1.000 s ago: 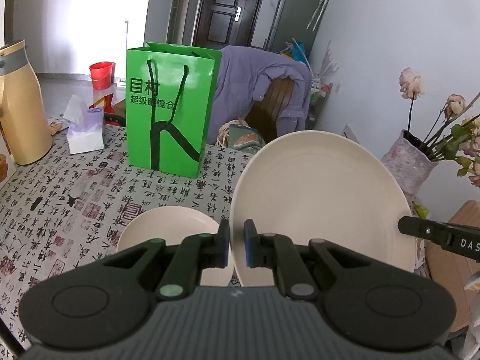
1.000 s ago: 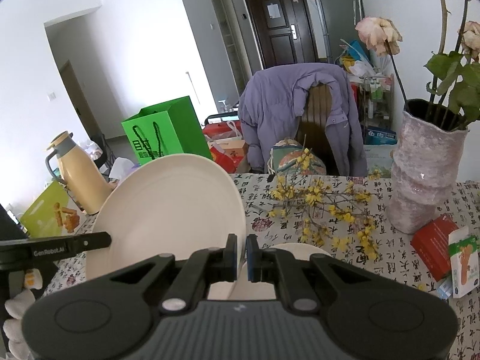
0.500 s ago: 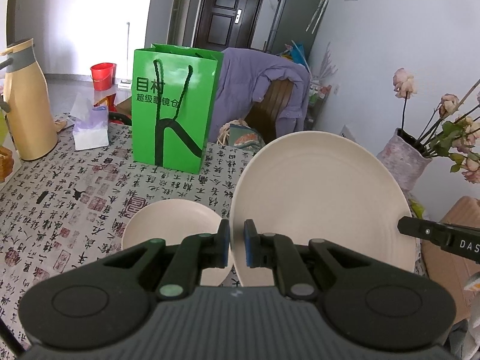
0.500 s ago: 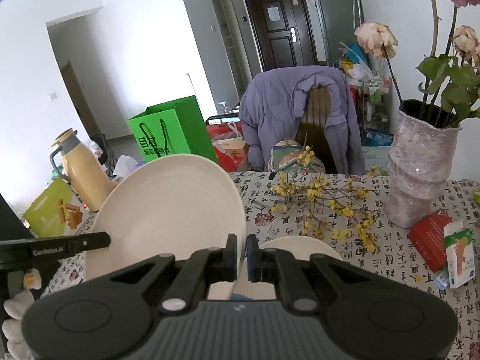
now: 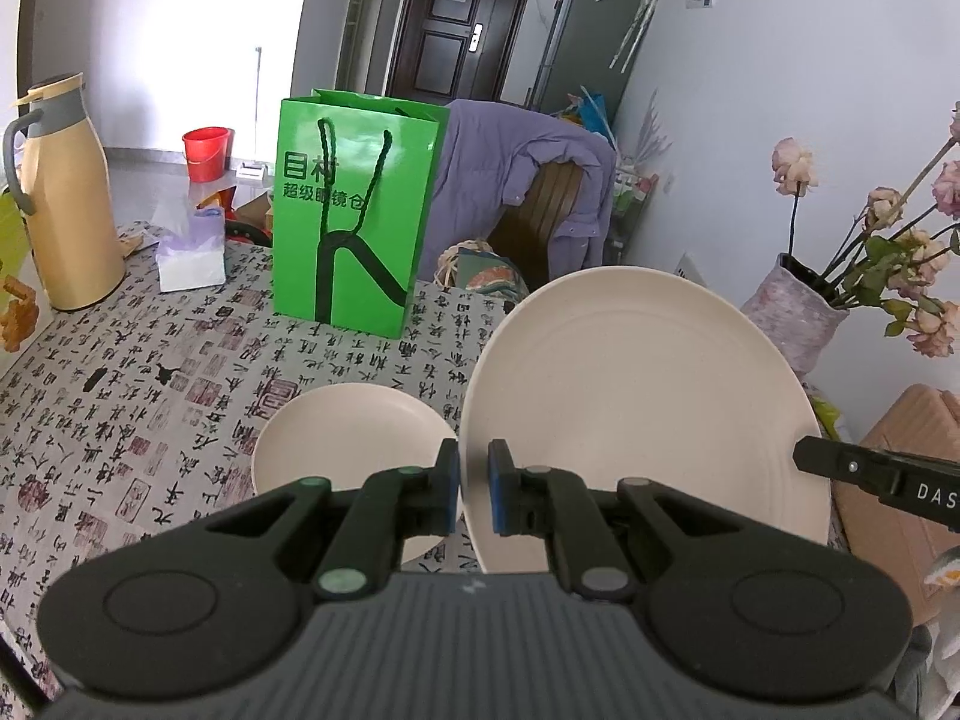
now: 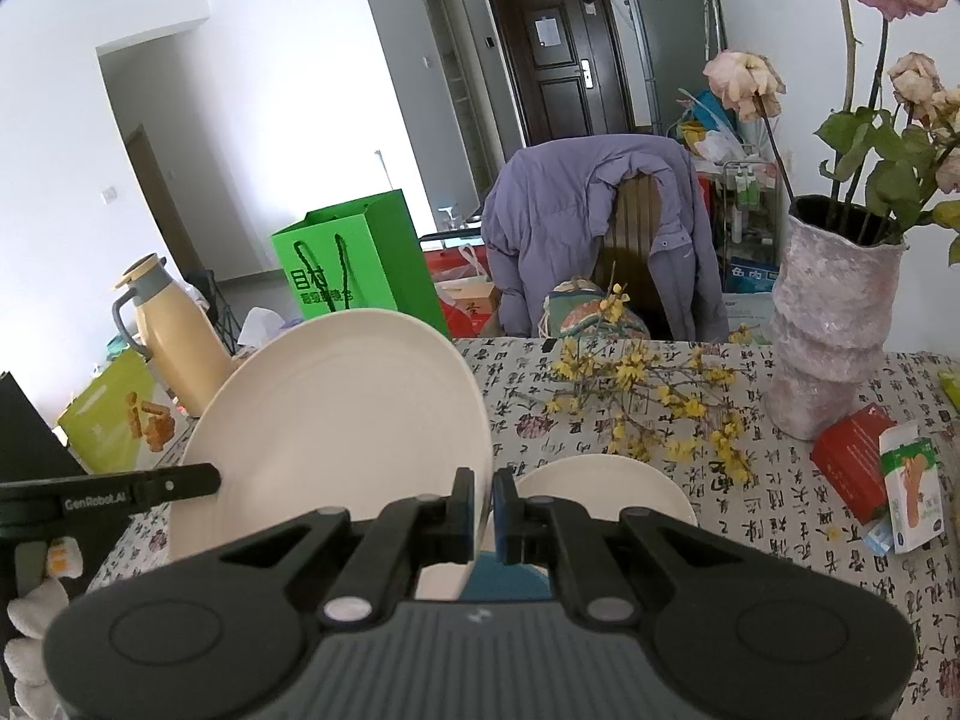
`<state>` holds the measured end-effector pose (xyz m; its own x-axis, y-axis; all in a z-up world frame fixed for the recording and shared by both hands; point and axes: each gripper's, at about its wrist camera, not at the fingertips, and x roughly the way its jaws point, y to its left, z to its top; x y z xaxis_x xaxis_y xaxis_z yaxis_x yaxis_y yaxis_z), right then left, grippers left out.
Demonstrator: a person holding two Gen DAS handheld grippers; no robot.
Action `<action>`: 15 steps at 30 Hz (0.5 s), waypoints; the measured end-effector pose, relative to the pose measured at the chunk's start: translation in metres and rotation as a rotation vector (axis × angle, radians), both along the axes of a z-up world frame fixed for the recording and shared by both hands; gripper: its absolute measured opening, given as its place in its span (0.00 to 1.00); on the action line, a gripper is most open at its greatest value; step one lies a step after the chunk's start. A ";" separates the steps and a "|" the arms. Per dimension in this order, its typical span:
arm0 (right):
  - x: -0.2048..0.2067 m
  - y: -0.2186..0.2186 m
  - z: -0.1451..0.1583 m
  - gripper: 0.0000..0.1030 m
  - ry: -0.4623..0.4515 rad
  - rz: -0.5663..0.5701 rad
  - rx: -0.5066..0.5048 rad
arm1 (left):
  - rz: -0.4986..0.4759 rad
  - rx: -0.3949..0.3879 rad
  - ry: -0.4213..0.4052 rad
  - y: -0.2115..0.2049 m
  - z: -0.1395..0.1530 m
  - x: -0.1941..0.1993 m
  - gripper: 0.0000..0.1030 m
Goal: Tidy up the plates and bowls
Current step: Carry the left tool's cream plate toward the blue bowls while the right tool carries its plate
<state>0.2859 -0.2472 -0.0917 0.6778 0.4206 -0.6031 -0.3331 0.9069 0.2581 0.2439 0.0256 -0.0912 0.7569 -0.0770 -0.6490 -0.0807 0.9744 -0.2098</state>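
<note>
A large cream plate (image 5: pixel 636 396) is held on edge, tilted, above the surface (image 5: pixel 150 372). Its rim is clamped on one side by the left claw (image 5: pixel 474 483) and on the other by the right claw (image 6: pixel 483 501). A cream bowl (image 5: pixel 348 444) is seen resting on the surface just beside the plate, below both claws.

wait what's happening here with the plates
A person is tidying dishes with two handheld claws. Both the left claw and the right claw are clamped on the rim of one large cream plate, holding it tilted on edge above the table. A smaller cream dish sits on the tablecloth just beside it.
</note>
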 end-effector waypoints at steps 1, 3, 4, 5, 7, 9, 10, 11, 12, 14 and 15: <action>-0.003 0.000 0.000 0.06 -0.001 -0.001 -0.001 | 0.001 -0.001 0.000 0.000 0.000 -0.003 0.09; -0.008 0.001 0.000 0.06 -0.003 -0.001 -0.003 | 0.001 -0.002 -0.001 0.000 0.000 -0.007 0.09; -0.011 0.001 0.000 0.06 -0.004 -0.001 -0.004 | 0.002 -0.002 -0.001 0.000 0.000 -0.006 0.09; -0.012 0.001 0.001 0.06 -0.003 -0.001 -0.004 | 0.002 -0.003 -0.001 0.000 0.000 -0.008 0.09; -0.015 0.002 0.000 0.06 -0.003 -0.001 -0.004 | 0.003 -0.005 0.000 0.000 0.000 -0.013 0.10; -0.020 0.001 0.000 0.06 -0.003 -0.004 -0.003 | 0.002 -0.005 -0.001 0.000 0.000 -0.017 0.10; -0.022 0.002 0.000 0.06 -0.003 -0.005 -0.002 | 0.001 -0.005 -0.002 0.000 0.000 -0.020 0.10; -0.024 0.001 0.000 0.06 -0.003 -0.005 0.000 | 0.000 -0.007 -0.003 0.000 0.001 -0.022 0.10; -0.026 0.001 0.000 0.06 -0.003 -0.006 0.002 | 0.000 -0.008 -0.004 0.001 0.001 -0.024 0.10; -0.030 0.001 -0.001 0.06 -0.005 -0.007 0.005 | -0.001 -0.009 -0.005 0.000 0.001 -0.027 0.10; -0.032 0.001 0.000 0.06 -0.006 -0.007 0.005 | -0.001 -0.010 -0.006 0.000 0.001 -0.029 0.10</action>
